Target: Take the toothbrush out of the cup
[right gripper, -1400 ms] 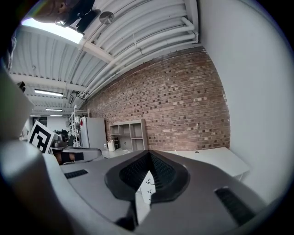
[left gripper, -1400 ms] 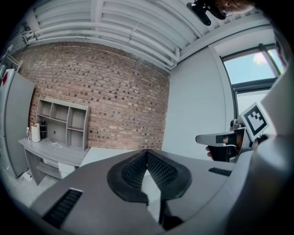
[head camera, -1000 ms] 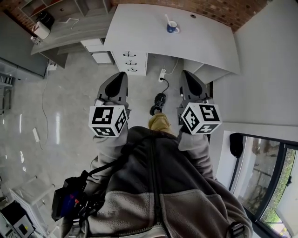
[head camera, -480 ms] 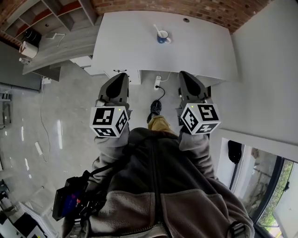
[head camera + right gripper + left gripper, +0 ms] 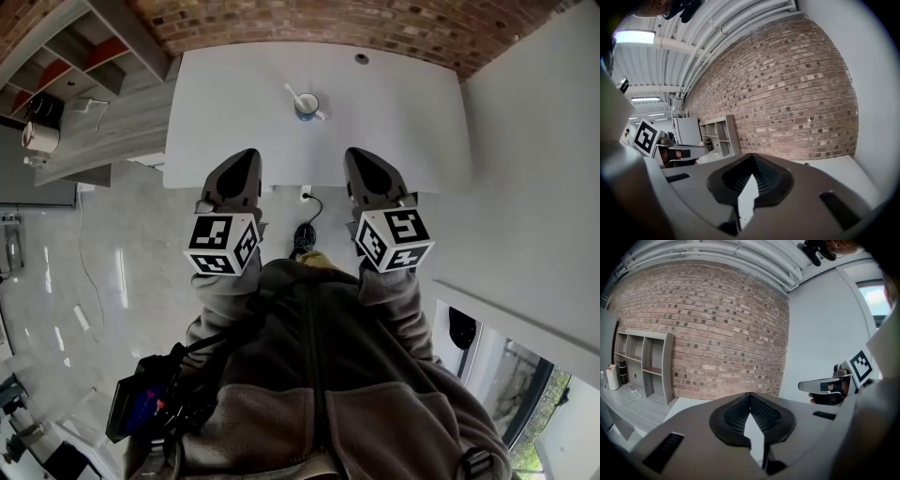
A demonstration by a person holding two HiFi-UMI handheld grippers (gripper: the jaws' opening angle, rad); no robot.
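Note:
A blue cup (image 5: 306, 108) stands on the white table (image 5: 403, 112), near the middle of its far half. A white toothbrush (image 5: 292, 94) sticks out of the cup and leans to the left. My left gripper (image 5: 246, 156) and right gripper (image 5: 354, 155) hang side by side at the table's near edge, both well short of the cup. Each is shut with nothing between the jaws. The left gripper view shows its closed tips (image 5: 750, 394) pointing at the brick wall. In the right gripper view the closed tips (image 5: 751, 157) do the same. The cup is hidden in both gripper views.
A brick wall (image 5: 281, 23) runs behind the table and a white wall (image 5: 534, 141) closes the right side. Grey open shelving (image 5: 84, 52) stands at the left. A cable hole (image 5: 361, 58) sits near the table's back edge. A power strip and cable (image 5: 307, 195) lie on the floor below.
The person has walked up to the table: table and cup have slid down and nearer in the head view. Both grippers now reach the table's near edge, still shut.

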